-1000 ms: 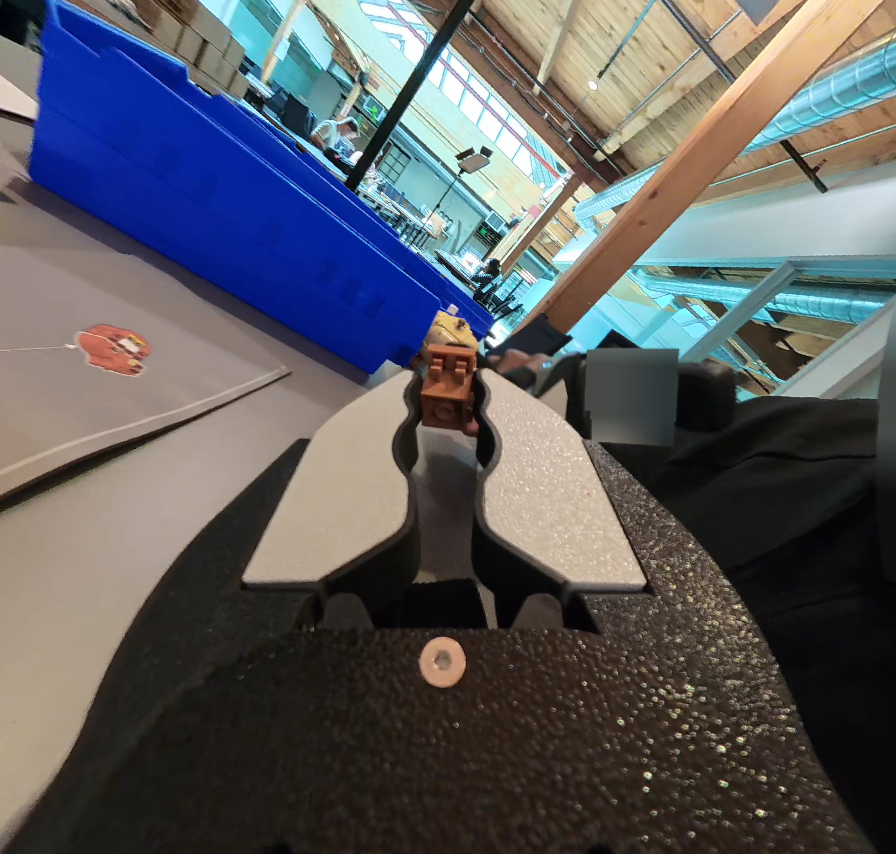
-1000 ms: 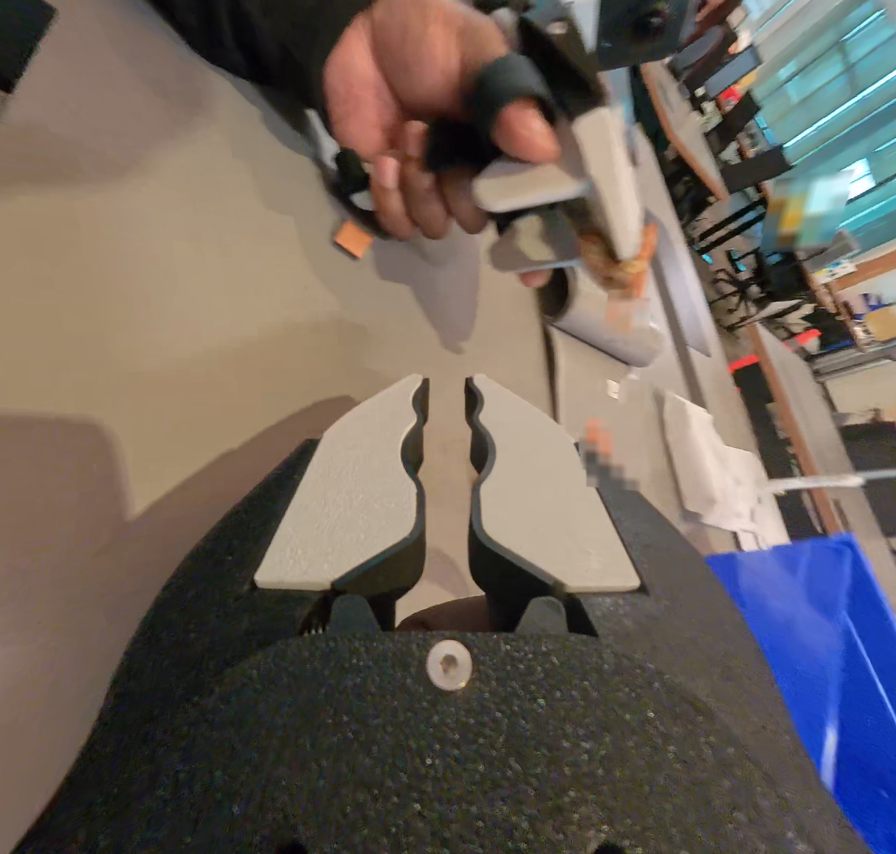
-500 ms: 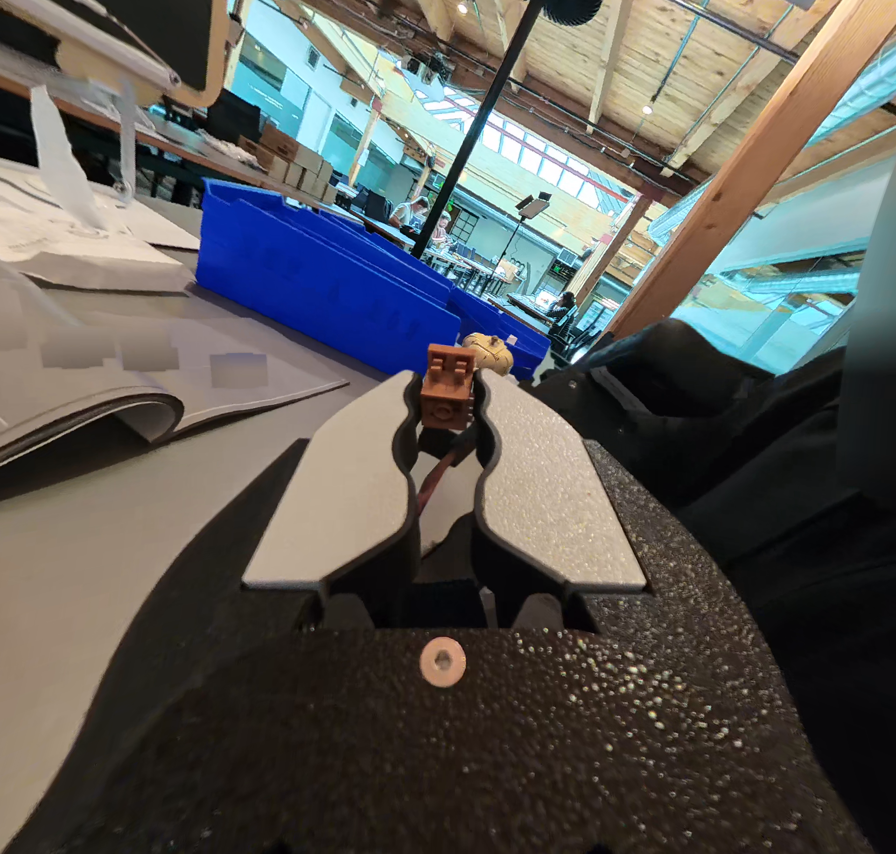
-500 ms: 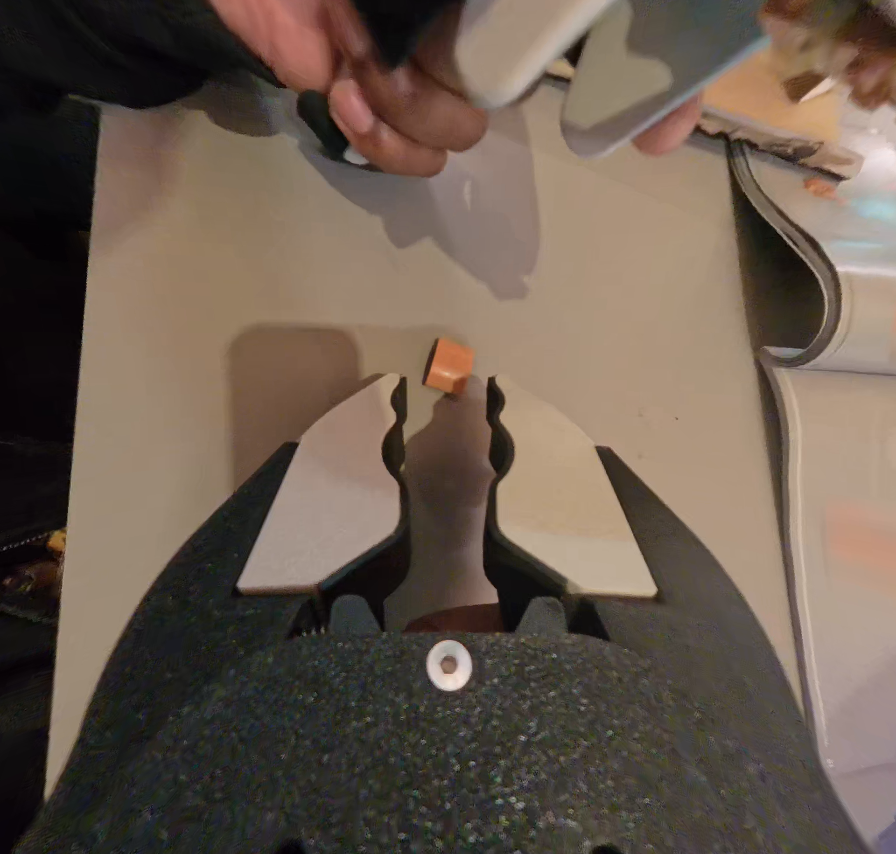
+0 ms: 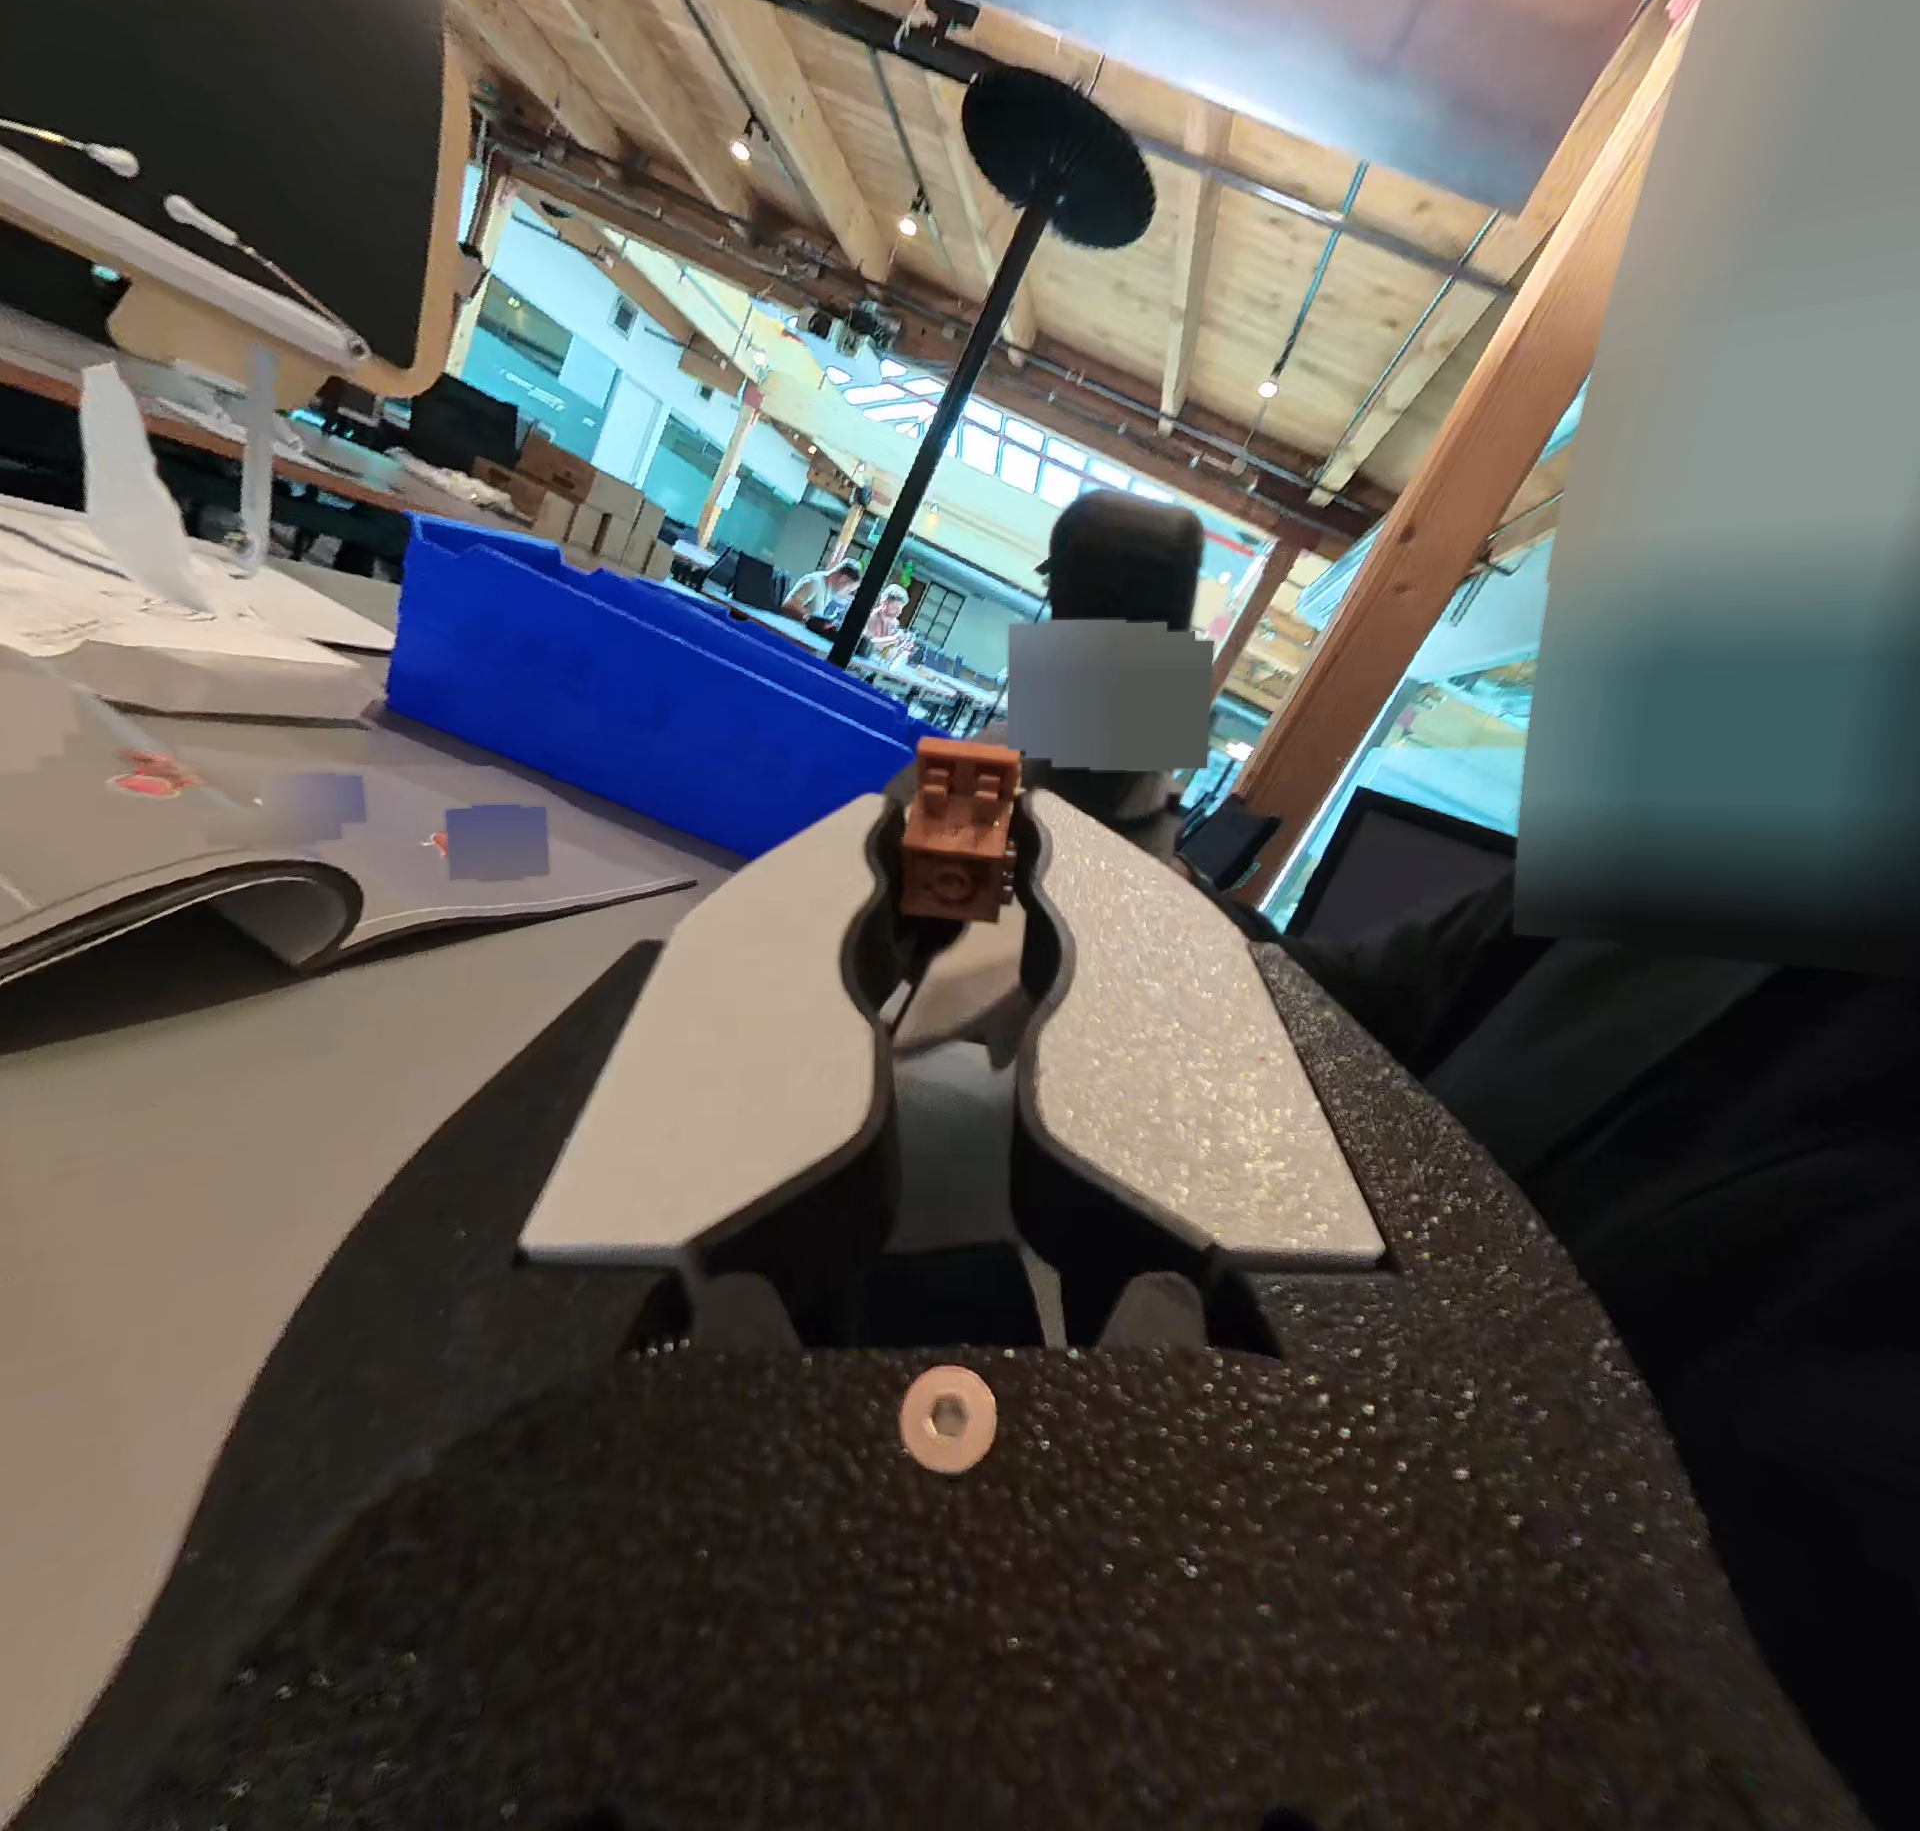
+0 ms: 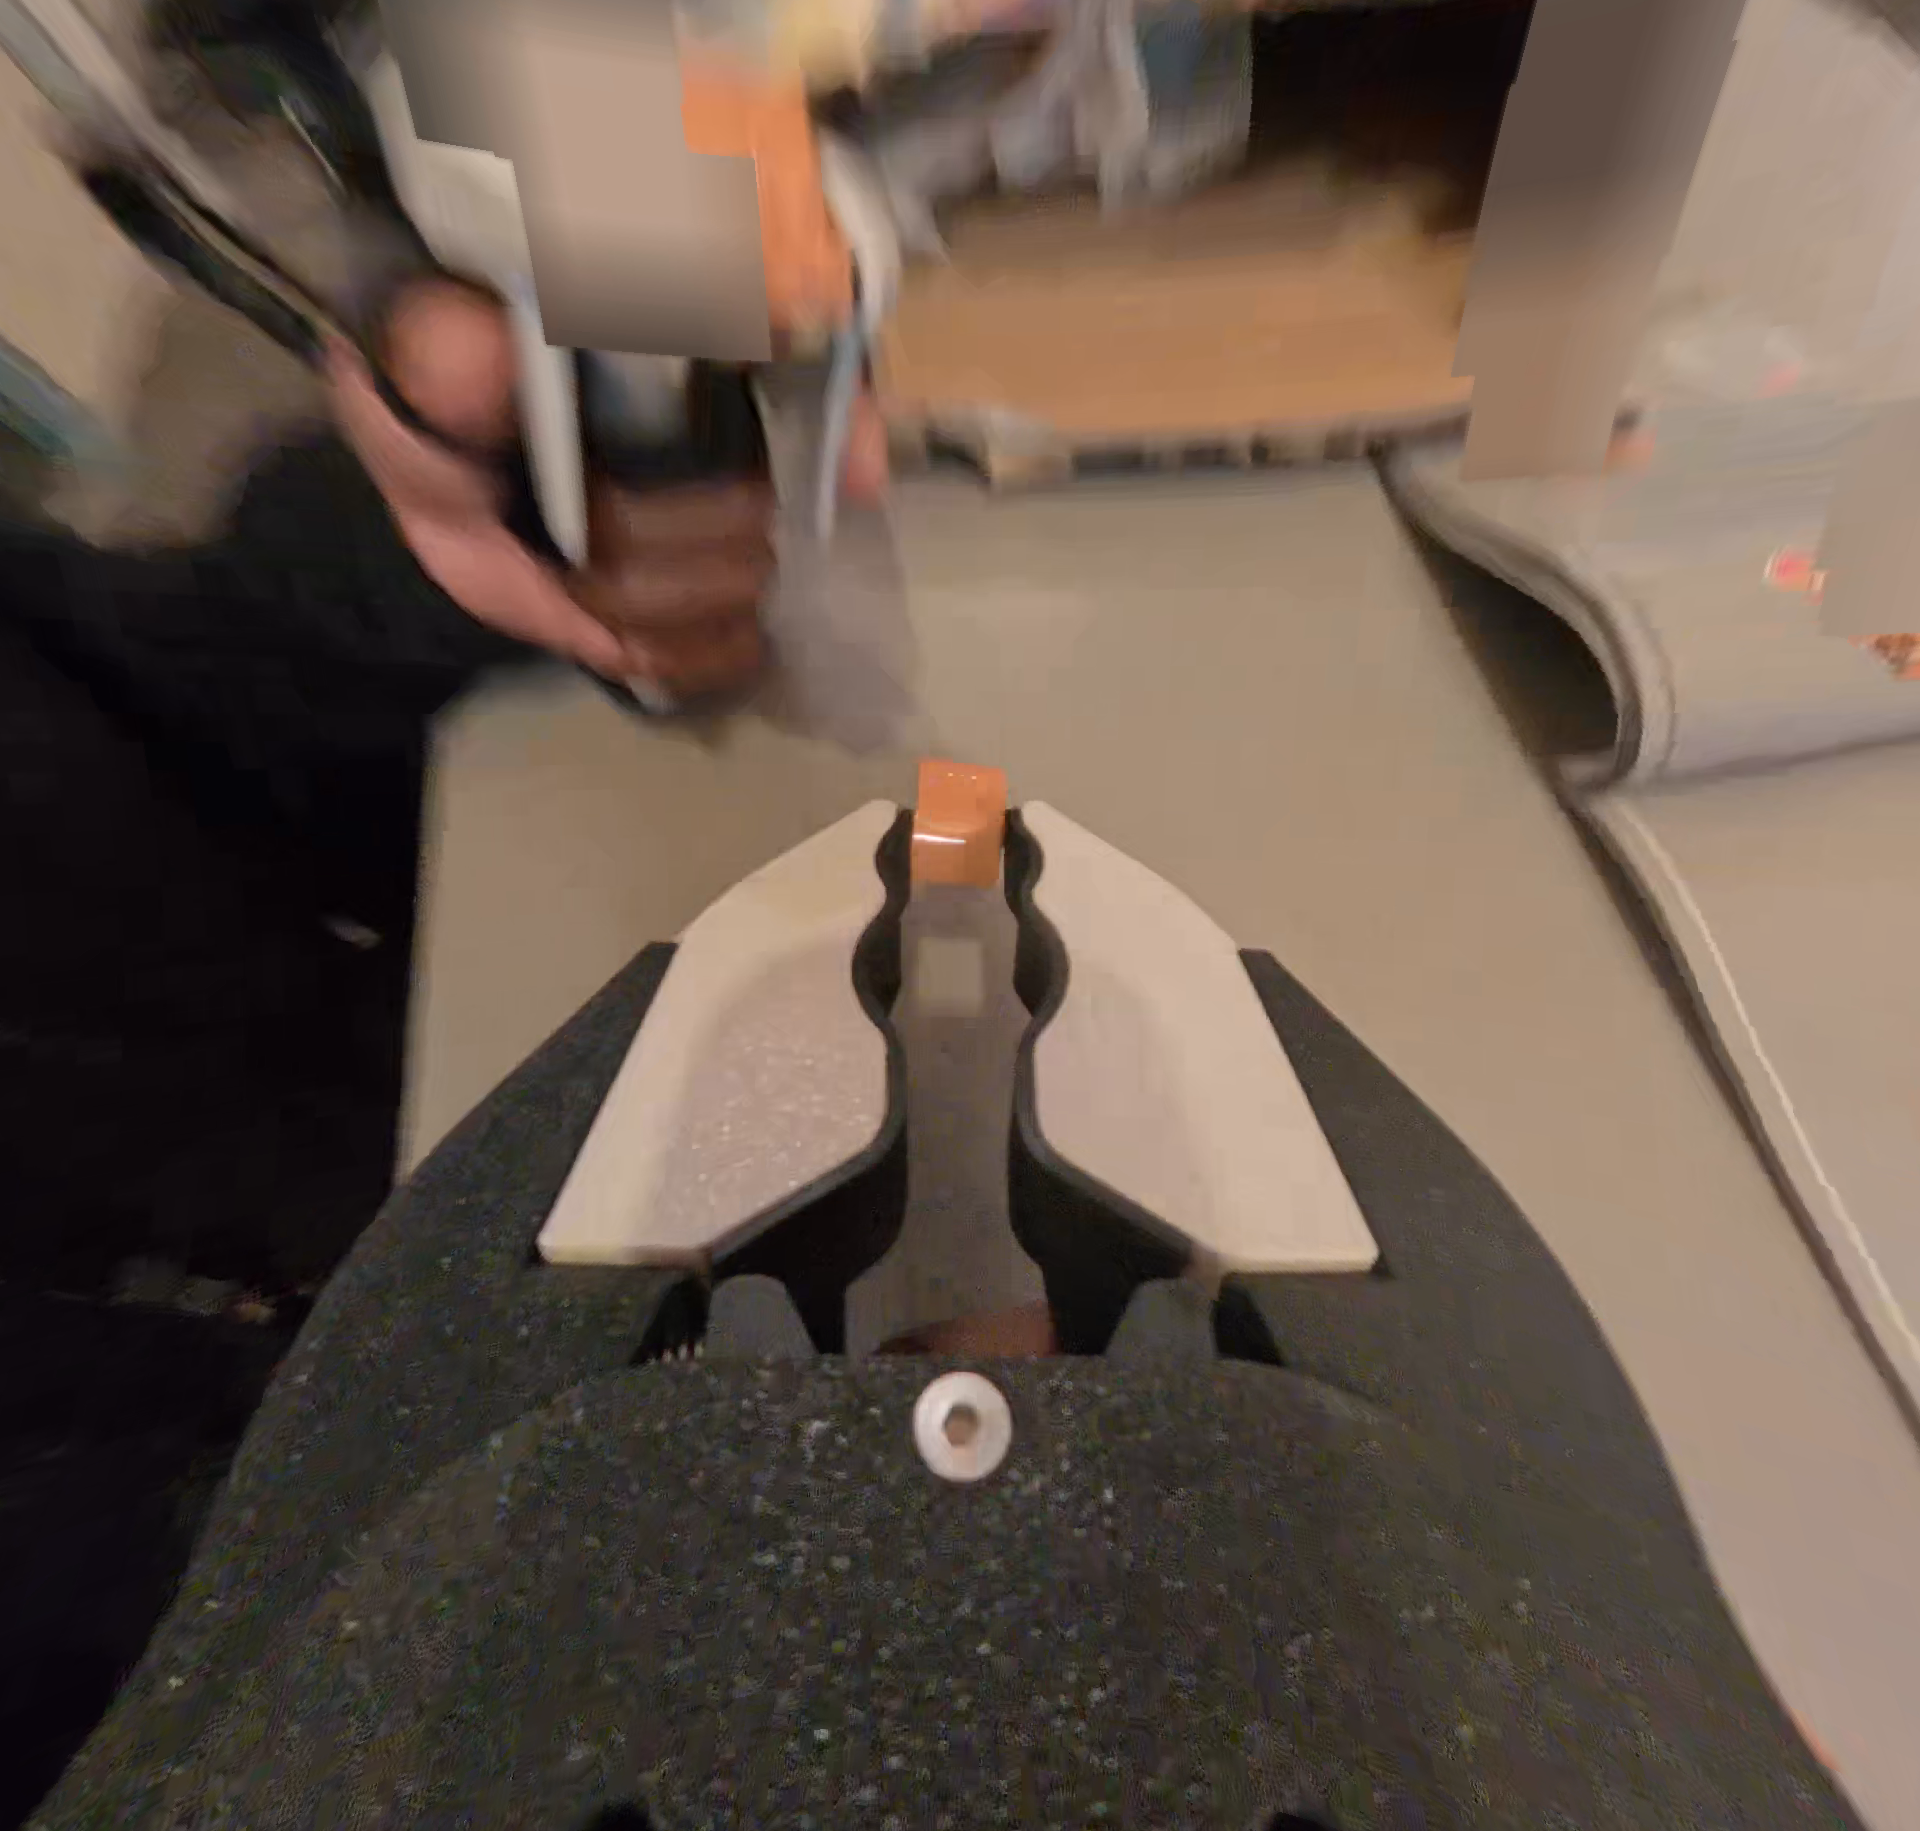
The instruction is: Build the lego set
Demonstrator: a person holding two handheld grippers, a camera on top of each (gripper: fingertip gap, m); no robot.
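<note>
Left claw [image 5: 954, 851] clamped on brown brick piece [image 5: 954, 836], blue bin [image 5: 623, 701] near ahead; right claw [image 6: 958, 846] clamped on orange block [image 6: 956, 825] above bare table [image 6: 1195, 742], booklet [image 6: 1662, 659] along right edge

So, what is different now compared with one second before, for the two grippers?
The right gripper has taken hold of the small orange block, which lay loose on the grey table half a second ago, ahead of its open fingers. The left gripper swung round but kept its brown brick piece clamped throughout.
</note>
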